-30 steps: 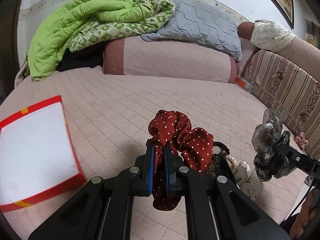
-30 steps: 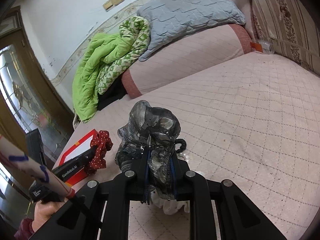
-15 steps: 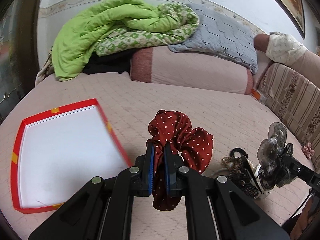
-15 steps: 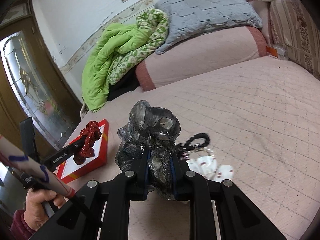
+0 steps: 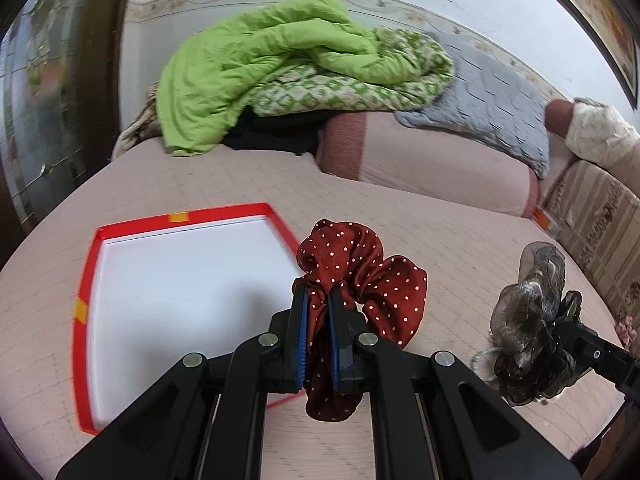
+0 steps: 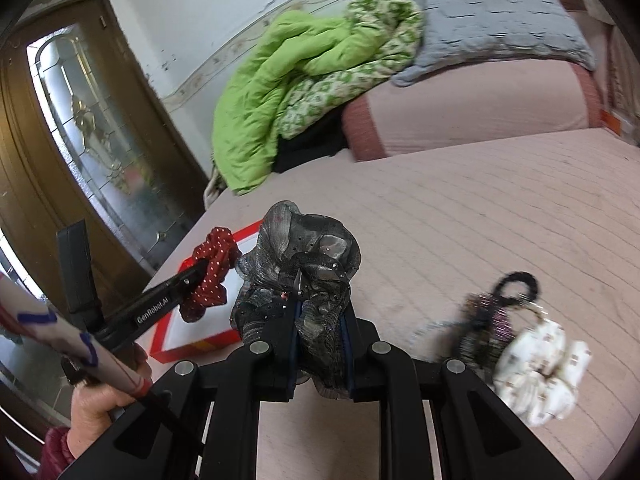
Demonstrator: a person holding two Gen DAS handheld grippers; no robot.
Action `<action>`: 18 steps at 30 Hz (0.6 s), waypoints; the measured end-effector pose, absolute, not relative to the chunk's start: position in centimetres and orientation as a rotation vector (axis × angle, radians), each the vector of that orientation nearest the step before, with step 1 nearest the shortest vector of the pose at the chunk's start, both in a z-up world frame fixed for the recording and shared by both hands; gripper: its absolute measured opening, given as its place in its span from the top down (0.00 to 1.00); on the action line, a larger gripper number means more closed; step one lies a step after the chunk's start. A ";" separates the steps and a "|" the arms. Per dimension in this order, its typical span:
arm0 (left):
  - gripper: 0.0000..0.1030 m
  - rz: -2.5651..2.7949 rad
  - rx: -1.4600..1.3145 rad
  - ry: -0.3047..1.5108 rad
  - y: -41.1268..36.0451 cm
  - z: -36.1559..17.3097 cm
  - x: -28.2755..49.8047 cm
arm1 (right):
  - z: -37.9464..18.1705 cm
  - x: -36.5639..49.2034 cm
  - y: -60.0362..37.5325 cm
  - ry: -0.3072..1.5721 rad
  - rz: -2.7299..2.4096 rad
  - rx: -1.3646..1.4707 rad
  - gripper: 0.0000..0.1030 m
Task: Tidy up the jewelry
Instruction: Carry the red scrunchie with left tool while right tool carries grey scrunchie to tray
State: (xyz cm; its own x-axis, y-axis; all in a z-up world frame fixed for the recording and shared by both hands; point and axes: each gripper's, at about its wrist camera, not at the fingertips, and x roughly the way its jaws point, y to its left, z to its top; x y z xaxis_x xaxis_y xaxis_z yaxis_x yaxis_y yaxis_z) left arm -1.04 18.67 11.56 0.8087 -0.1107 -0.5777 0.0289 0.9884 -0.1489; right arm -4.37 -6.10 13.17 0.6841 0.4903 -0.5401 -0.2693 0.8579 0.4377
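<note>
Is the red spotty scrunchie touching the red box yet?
Apart. In the right wrist view the red spotty scrunchie hangs from the left gripper, lifted clear above the red box, with empty space underneath it.

The scrunchie (image 5: 362, 280) is dark red with small white dots. The second scrunchie (image 6: 304, 276) is sheer smoky grey with dark, glinting patches. The tray (image 5: 82, 312) has a red rim with orange-yellow tabs and a white inside. Both sets of fingers (image 5: 300, 336) are black with blue pads. The bed (image 5: 460, 248) is pale pink with a quilted diamond grid. A third scrunchie (image 6: 540, 376) is cream with small brownish marks, beside black hair ties (image 6: 516, 284). The quilt (image 5: 248, 68) is bright green, with a green-and-white patterned reverse; the pillow (image 5: 492, 108) is grey.
</note>
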 end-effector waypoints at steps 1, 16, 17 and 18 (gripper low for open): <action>0.91 -0.065 -0.142 0.624 19.4 11.5 -1.1 | 13.3 -3.9 -5.2 0.703 0.446 0.335 0.82; 0.91 0.086 -0.236 0.685 28.7 9.4 1.5 | 13.7 2.3 5.1 0.757 0.546 0.265 0.82; 0.91 0.098 -0.247 0.689 29.4 9.2 1.8 | 13.6 2.6 5.6 0.759 0.548 0.262 0.82; 0.91 0.111 -0.255 0.695 30.0 9.1 2.2 | 13.5 3.2 6.2 0.764 0.551 0.257 0.82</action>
